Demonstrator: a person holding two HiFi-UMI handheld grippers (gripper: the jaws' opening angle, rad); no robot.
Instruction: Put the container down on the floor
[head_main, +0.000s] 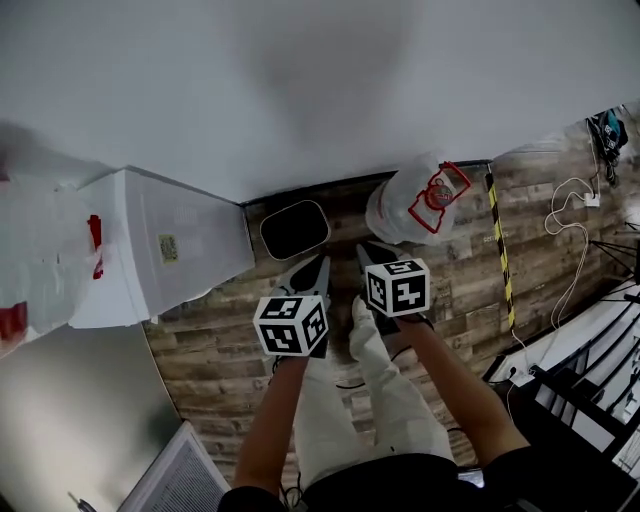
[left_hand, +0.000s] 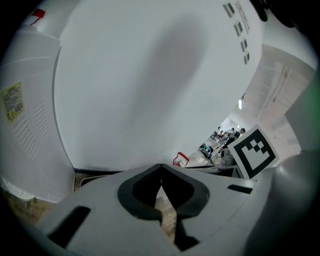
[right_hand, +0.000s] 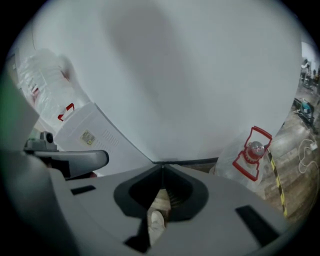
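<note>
The container, a big clear water jug with a red carry handle, stands on the wood floor against the white wall. It shows at the right in the right gripper view, and only its red handle shows far off in the left gripper view. My left gripper and right gripper hang side by side above the floor, just short of the jug. Both are shut, with the jaw tips meeting and nothing between them. Neither touches the jug.
A black bin stands by the wall left of the jug. A white dispenser cabinet at left carries another clear jug. Yellow-black tape, white cables and a dark rack lie to the right. My legs and shoes are below.
</note>
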